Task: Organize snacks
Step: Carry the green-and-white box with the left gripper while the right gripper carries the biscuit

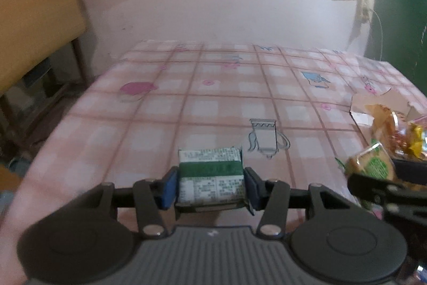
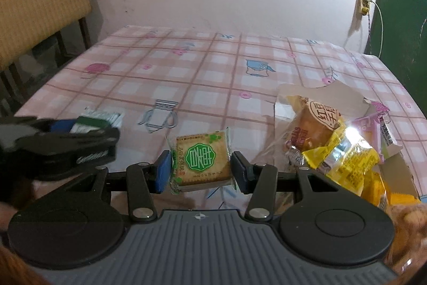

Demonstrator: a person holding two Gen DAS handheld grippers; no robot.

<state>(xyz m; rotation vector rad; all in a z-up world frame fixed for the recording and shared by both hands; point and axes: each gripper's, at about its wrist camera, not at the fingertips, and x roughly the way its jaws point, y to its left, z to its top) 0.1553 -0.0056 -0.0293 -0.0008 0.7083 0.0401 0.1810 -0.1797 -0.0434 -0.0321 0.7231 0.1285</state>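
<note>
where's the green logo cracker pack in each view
Left wrist view: the cracker pack sits at the right edge, low, between the right gripper's fingers.
Right wrist view: same pack at bottom centre, clamped in the right gripper.
Shared landmark: the grey jug drawing on the tablecloth, left of the pack in both.
</note>
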